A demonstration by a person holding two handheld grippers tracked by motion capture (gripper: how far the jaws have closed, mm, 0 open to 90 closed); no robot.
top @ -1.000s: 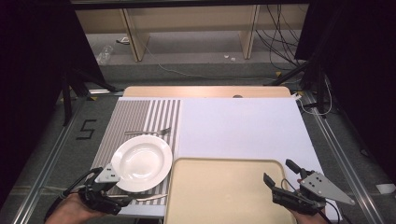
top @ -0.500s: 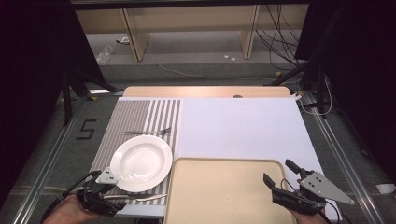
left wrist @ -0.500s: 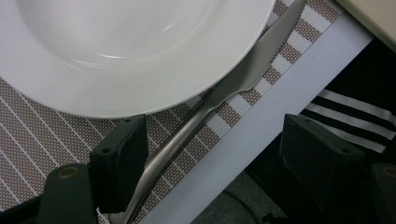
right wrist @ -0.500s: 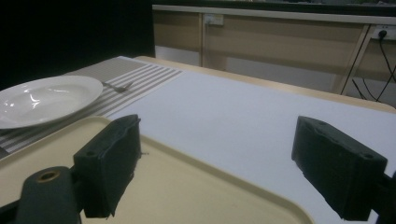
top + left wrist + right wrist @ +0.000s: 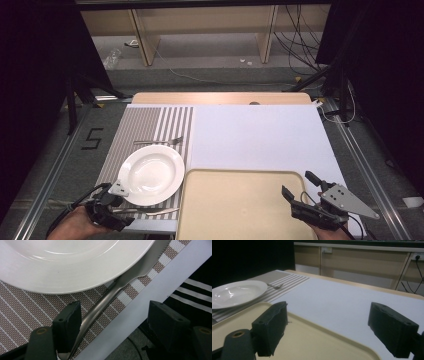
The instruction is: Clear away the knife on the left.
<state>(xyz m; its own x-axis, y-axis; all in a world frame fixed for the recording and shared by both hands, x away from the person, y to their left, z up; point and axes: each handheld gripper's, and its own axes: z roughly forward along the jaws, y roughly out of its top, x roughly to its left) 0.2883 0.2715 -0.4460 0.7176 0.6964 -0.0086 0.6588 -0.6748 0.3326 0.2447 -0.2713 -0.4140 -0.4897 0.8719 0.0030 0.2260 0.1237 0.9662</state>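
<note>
left gripper (image 5: 111, 207) low, its jaws just closing but apart; right gripper (image 5: 302, 187) level, jaws wide.

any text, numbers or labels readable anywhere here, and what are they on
"5": a dark numeral marked on the grey floor, left of the striped placemat, at about.
Nothing else reads: the white plate, the beige tray, the white sheet and both grippers carry no visible lettering.
</note>
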